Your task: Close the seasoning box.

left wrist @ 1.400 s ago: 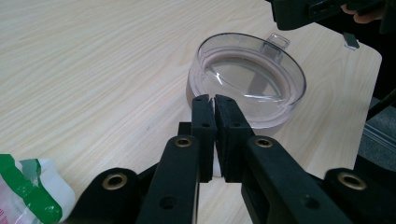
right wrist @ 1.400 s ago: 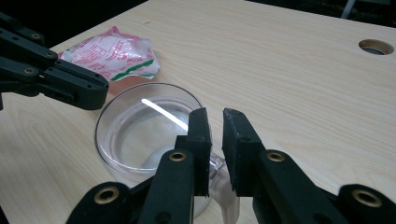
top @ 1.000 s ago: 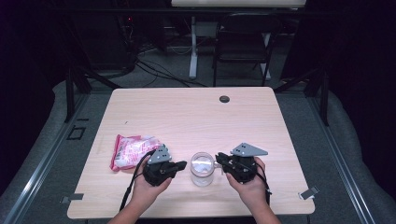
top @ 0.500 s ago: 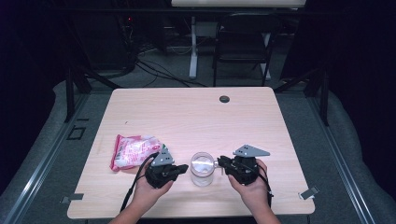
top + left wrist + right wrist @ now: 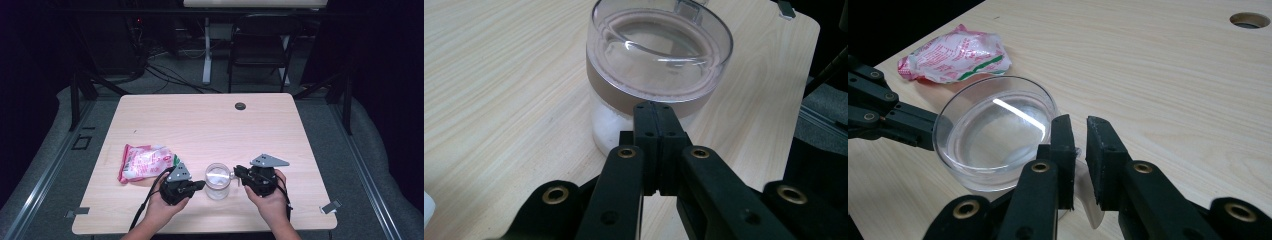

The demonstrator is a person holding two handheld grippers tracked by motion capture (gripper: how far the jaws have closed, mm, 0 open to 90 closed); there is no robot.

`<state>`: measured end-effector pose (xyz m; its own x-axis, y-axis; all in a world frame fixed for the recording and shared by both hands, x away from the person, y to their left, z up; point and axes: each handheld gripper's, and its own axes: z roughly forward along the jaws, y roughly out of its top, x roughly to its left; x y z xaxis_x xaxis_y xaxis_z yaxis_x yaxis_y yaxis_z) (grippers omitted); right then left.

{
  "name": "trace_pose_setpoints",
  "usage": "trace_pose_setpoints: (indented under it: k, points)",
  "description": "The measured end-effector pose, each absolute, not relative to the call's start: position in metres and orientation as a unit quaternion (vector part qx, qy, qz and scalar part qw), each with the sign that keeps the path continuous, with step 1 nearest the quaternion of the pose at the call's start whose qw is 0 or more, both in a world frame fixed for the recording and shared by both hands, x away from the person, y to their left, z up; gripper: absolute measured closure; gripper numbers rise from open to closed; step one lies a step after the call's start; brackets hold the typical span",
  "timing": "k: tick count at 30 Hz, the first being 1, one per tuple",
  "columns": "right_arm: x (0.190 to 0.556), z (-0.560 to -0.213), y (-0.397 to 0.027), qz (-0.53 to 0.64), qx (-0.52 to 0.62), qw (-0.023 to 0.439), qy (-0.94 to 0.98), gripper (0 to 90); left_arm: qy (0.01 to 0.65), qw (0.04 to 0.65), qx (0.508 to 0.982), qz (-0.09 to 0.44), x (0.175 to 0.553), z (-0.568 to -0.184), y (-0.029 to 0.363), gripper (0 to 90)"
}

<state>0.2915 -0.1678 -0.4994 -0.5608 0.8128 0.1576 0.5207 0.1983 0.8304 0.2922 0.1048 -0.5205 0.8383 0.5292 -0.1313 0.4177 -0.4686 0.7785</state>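
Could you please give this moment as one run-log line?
left tool: shut, tips against jar | right tool: jaws around lid tab | pouch: on table

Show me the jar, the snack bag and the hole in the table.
jar [image 5: 218, 180], high view, on its clear lid.
snack bag [image 5: 146, 162], high view, on its middle.
hole [image 5: 240, 106], high view, on its dark centre.
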Motion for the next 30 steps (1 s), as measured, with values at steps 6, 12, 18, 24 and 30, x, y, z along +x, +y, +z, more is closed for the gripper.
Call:
trace_pose_setpoints:
  k: [6, 12, 18, 24, 30]
  points:
    - [0.2913, -0.4995, -0.1677, 0.454, 0.439, 0.162, 0.758, 82.7, 0.273, 0.427, 0.860, 0.065, 0.2907, -0.5215, 0.1021, 90.0]
    - [0.2906, -0.4997, -0.1674, 0.454, 0.436, 0.165, 0.759, 83.8, 0.273, 0.430, 0.858, 0.066, 0.2904, -0.5208, 0.1024, 90.0]
    - [0.2901, -0.5000, -0.1668, 0.456, 0.434, 0.167, 0.759, 85.0, 0.273, 0.433, 0.856, 0.067, 0.2898, -0.5200, 0.1022, 90.0]
    - [0.2900, -0.5004, -0.1665, 0.456, 0.434, 0.168, 0.758, 84.9, 0.272, 0.437, 0.855, 0.069, 0.2897, -0.5179, 0.1028, 90.0]
    - [0.2895, -0.5010, -0.1665, 0.457, 0.435, 0.169, 0.757, 84.2, 0.268, 0.442, 0.853, 0.072, 0.2898, -0.5148, 0.1028, 90.0]
